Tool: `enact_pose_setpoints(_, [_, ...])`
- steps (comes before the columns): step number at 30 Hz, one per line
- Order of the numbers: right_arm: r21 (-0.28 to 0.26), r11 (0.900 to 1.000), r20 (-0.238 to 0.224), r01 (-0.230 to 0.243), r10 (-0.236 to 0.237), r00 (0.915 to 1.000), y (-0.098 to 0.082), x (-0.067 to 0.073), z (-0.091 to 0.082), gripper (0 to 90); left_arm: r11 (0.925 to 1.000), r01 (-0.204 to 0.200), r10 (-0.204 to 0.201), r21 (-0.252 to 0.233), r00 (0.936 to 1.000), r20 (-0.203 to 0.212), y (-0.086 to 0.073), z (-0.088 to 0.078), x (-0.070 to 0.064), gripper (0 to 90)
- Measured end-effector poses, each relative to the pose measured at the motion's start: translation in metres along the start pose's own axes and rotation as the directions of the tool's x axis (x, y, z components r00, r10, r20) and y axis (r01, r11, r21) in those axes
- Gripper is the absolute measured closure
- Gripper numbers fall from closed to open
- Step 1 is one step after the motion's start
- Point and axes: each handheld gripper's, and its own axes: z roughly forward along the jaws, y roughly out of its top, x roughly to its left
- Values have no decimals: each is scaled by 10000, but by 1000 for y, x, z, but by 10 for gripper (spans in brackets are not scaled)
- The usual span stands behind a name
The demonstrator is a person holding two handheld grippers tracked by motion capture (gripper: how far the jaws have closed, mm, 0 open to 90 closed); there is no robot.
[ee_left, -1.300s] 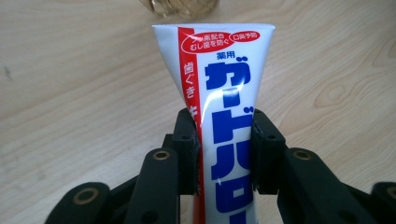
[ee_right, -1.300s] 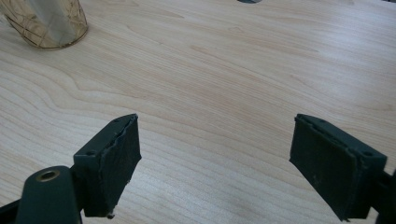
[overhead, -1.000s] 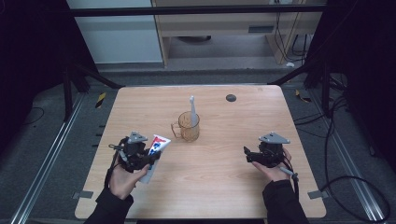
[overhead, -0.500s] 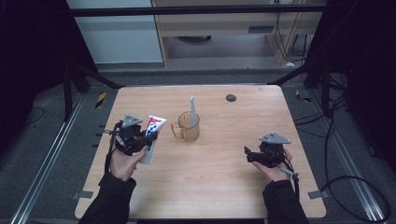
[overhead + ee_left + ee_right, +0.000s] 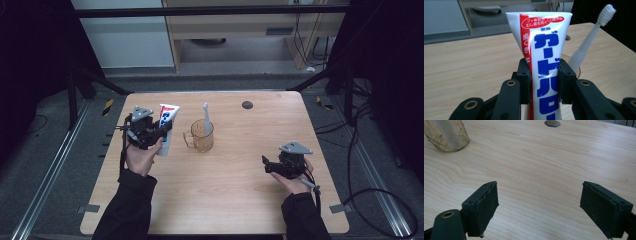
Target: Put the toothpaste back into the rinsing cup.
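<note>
Left gripper view: the left gripper (image 5: 543, 82) pinches a white plastic toothpaste tube with red and blue lettering (image 5: 544, 55) around its middle, crimped end up, both black pads pressed against its sides. Just beyond it a white toothbrush (image 5: 589, 42) leans, bristles up, out of a clear amber glass mug (image 5: 574, 68).

In the high view the left gripper (image 5: 157, 134) now holds the tube (image 5: 166, 127) clear of the pale wooden counter (image 5: 235, 200), closer to the mug (image 5: 202, 140) than a second ago, when it sat lower and nearer the person's edge. So the tube is lifted and on its way toward the mug; the likely next step is to stand it inside beside the toothbrush (image 5: 206, 120), which calls for more height to clear the rim.

The right gripper (image 5: 272, 166) has not shifted; in the right gripper view its jaws stand spread over bare wood with nothing between them.

Farther off, a small dark round hole (image 5: 247, 104) marks the counter's far side.
</note>
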Motion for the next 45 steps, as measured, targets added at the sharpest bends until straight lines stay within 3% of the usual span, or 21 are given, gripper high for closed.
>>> enact_pose_setpoints(11, [-10,10000,76,37,-37,10000,0,-1,1,140,9941,365,-392,-1021,9989,-246,6,24,-4,681])
enact_pose_setpoints(20, [-57,10000,143,-17,18,9999,-1,-1,1,130,9812,537,-583,-1854,9981,-196,14,41,-14,683])
enact_pose_setpoints(30, [-104,9999,215,-103,105,9997,-1,-2,1,117,9724,392,-470,-2301,9985,-282,20,56,-25,683])
enact_pose_setpoints(38, [-59,9999,180,-90,91,9998,-2,-1,2,116,9647,811,-831,-2505,9965,24,24,67,-27,683])
enact_pose_setpoints(45, [-21,10000,255,-6,7,9997,-3,-1,4,114,9613,681,-717,-2671,9974,-37,22,73,-33,683])
